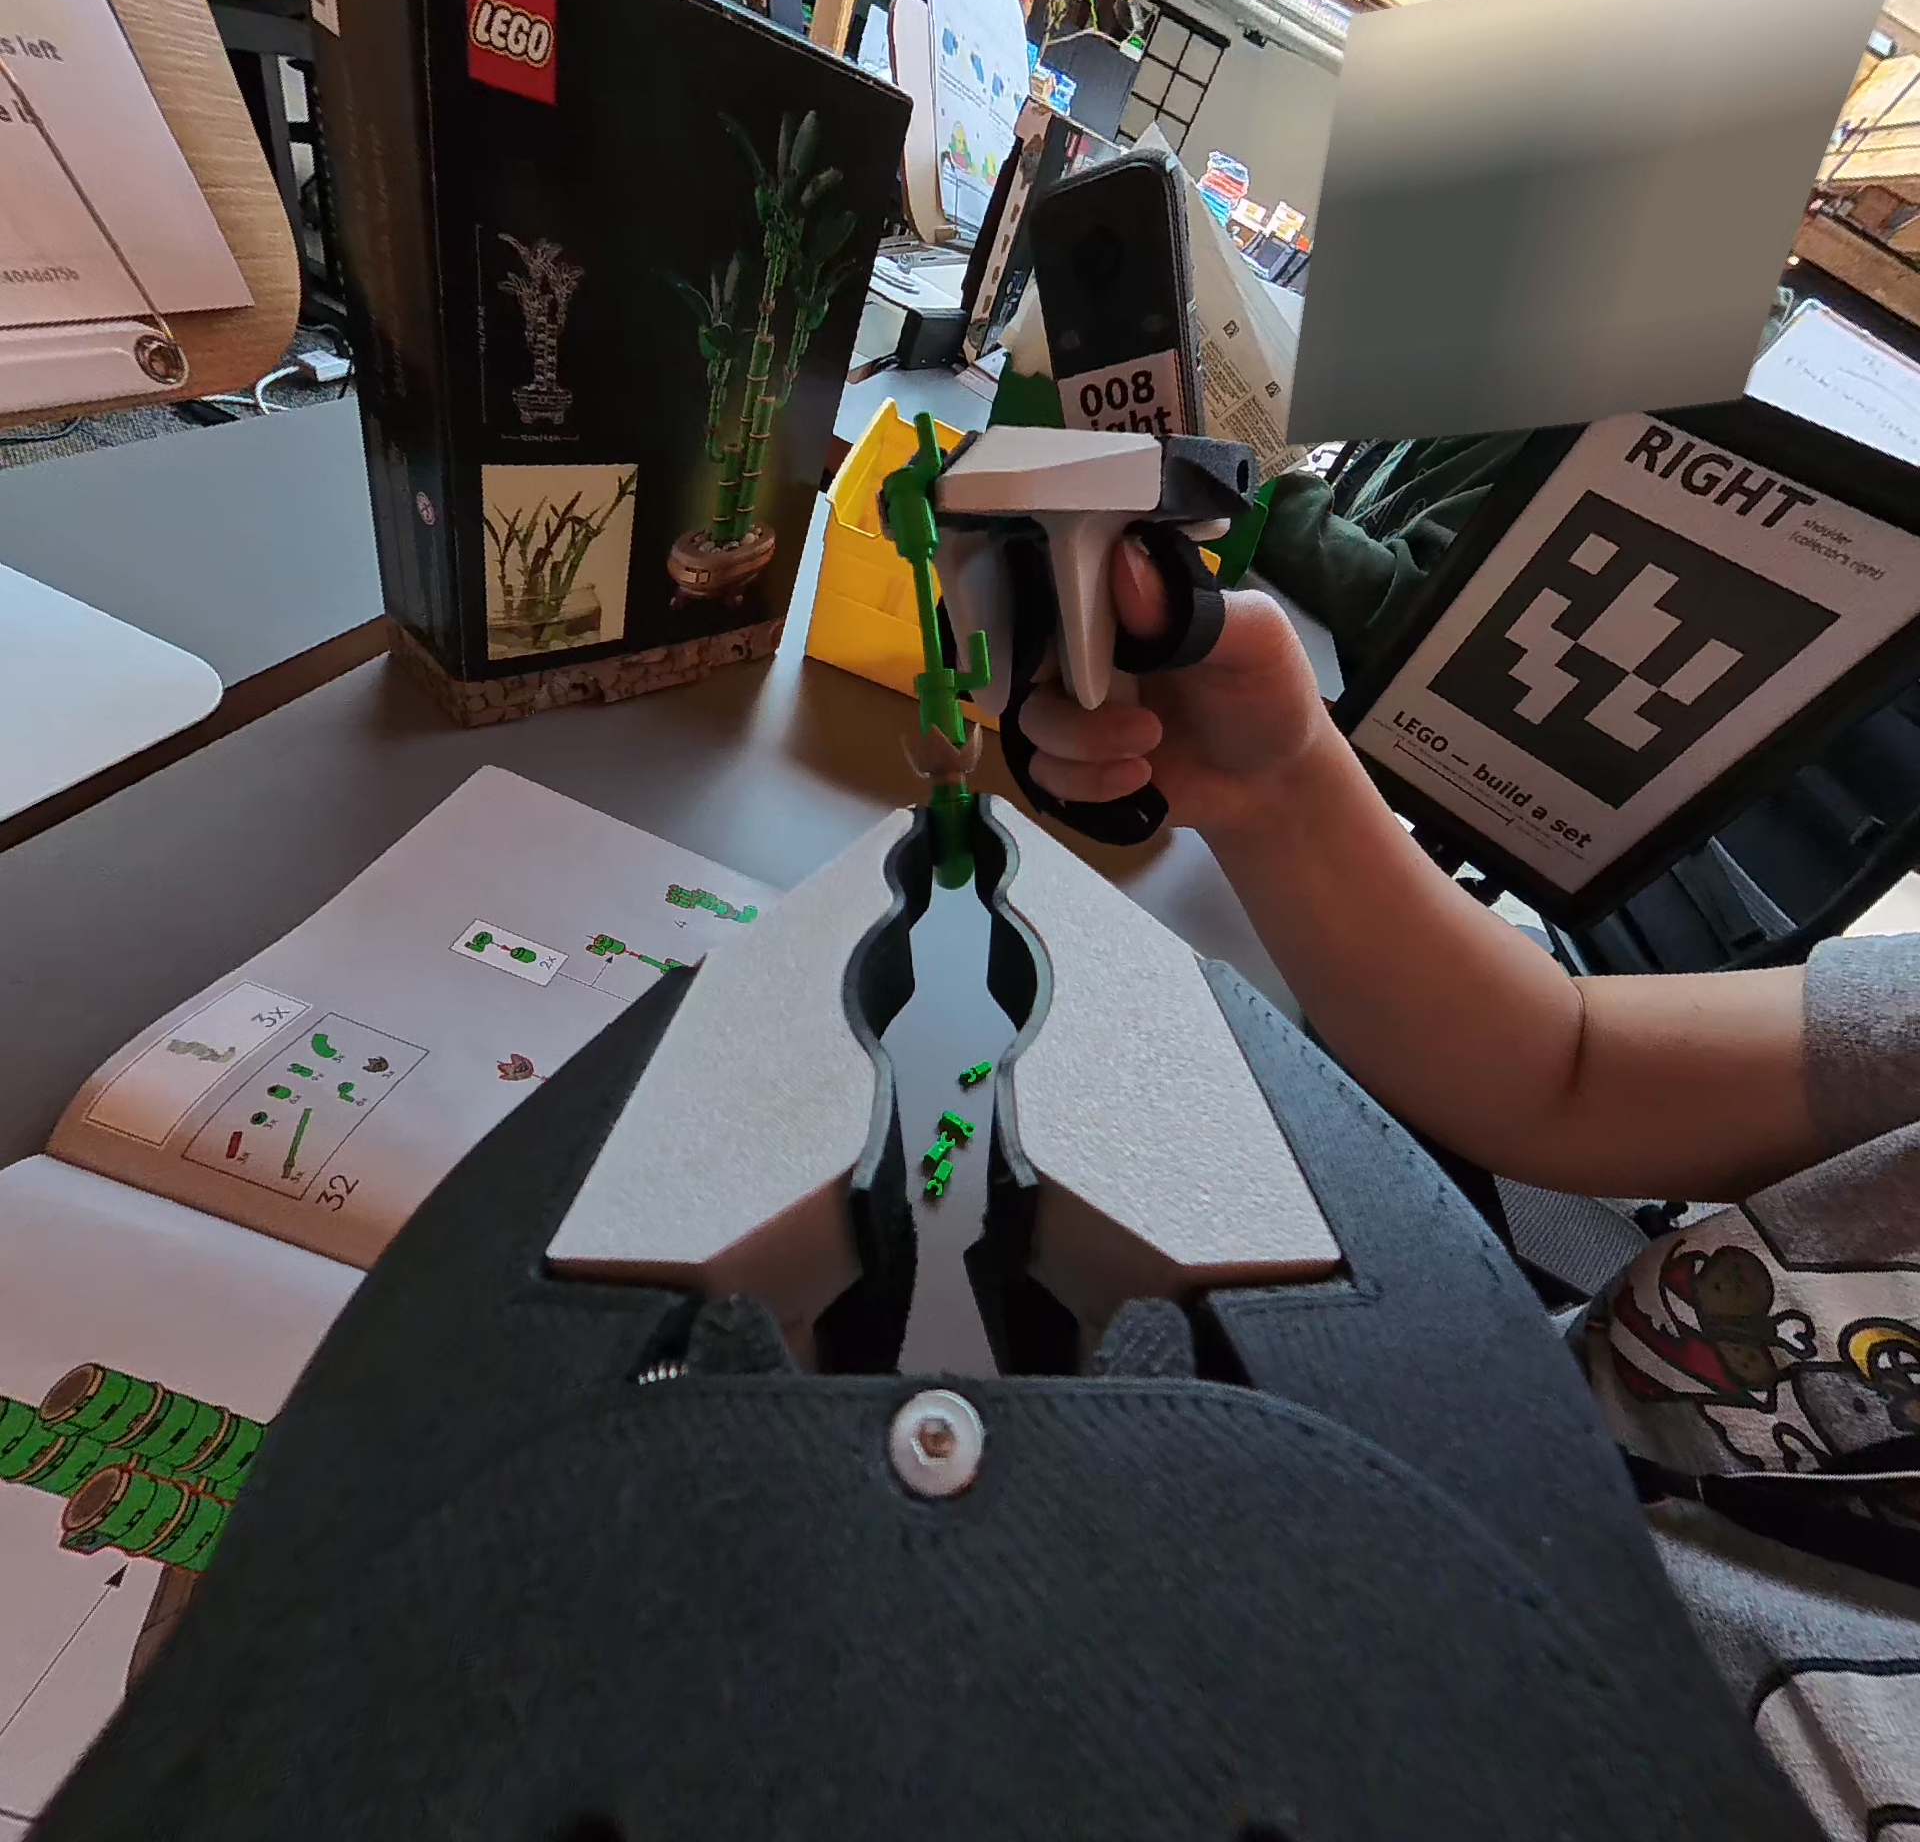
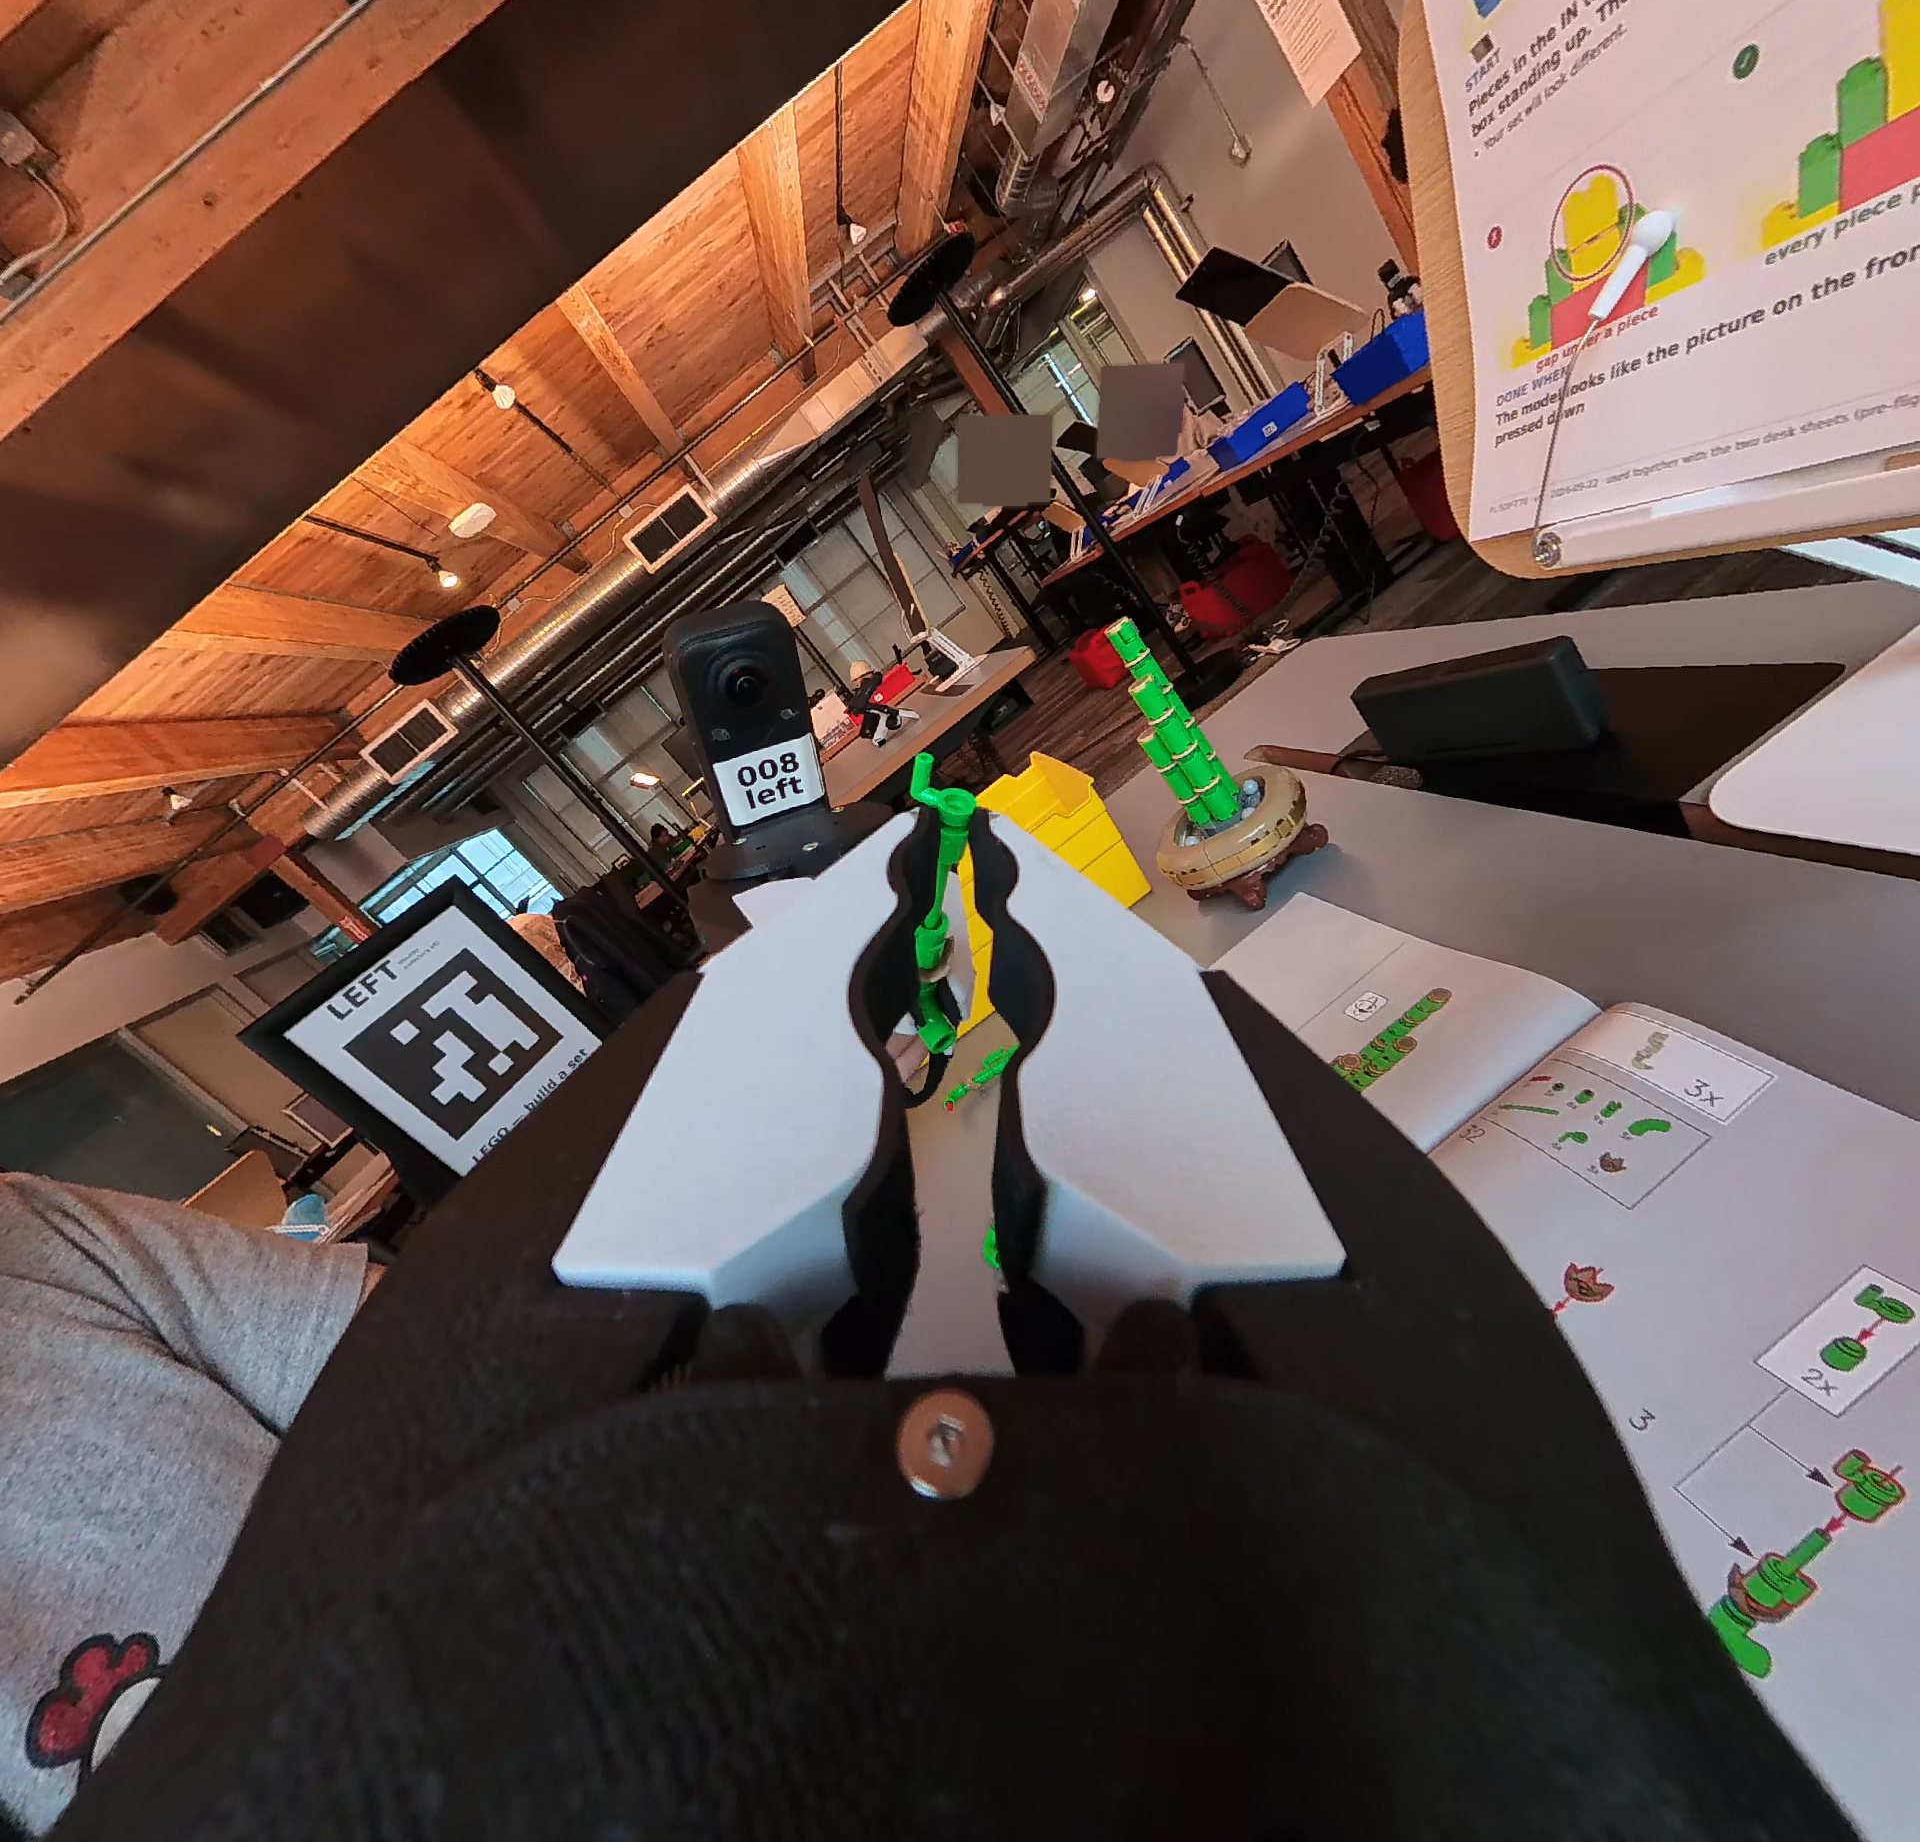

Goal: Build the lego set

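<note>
A thin green Lego stem [image 1: 938, 639] with a small side branch and a tan collar piece [image 1: 943, 755] is held in the air between both grippers. My left gripper [image 1: 951, 842] is shut on its lower end. My right gripper [image 1: 906, 491], held by a hand, is shut on its upper part. In the right wrist view the stem [image 2: 935, 919] runs down between the fingers of my right gripper [image 2: 951, 824]. Several tiny green pieces [image 1: 948, 1140] lie on the table below. A partly built bamboo model in a tan pot [image 2: 1205, 769] stands on the table.
An open instruction booklet [image 1: 343, 1023] lies at the left and also shows in the right wrist view [image 2: 1621, 1200]. The black Lego box [image 1: 623, 338] stands behind it, next to a yellow bin [image 1: 878, 566]. A marker board [image 1: 1621, 649] stands at the right. The tips of one gripper are about 6 cm away from the tips of the other.
</note>
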Tool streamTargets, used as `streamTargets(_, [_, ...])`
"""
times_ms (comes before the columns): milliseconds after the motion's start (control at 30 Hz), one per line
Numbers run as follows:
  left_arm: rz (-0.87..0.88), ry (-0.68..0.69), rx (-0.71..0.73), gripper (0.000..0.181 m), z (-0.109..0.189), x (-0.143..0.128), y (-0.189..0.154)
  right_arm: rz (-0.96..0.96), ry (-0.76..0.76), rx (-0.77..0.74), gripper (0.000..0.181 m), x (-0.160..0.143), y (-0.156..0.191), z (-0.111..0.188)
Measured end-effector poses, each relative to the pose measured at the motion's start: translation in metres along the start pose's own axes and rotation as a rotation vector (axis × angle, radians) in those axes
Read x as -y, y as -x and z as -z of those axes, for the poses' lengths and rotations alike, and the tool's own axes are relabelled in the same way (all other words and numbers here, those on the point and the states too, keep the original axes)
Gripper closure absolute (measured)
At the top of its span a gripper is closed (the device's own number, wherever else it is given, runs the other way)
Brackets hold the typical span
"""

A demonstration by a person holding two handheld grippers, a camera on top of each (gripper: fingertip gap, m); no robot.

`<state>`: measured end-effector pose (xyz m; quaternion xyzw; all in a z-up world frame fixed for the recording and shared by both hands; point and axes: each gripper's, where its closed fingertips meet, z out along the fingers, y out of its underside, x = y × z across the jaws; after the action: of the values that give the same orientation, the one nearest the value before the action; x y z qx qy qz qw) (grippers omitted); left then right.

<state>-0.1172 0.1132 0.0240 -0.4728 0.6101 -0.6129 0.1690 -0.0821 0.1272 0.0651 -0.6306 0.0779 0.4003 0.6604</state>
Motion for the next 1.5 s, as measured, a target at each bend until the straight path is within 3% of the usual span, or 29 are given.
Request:
streamTargets(33, [0.0,-0.001,0.001,0.175,0.0001,0.0002,0.0003,0.0,-0.001,0.0,0.177,0.0,0.0001,-0.0001])
streamTargets(1500, [0.012,-0.047,-0.025,0.175,0.0025,0.0067,-0.003,0.004,-0.043,0.039,0.176,0.0054,0.0061,-0.0007])
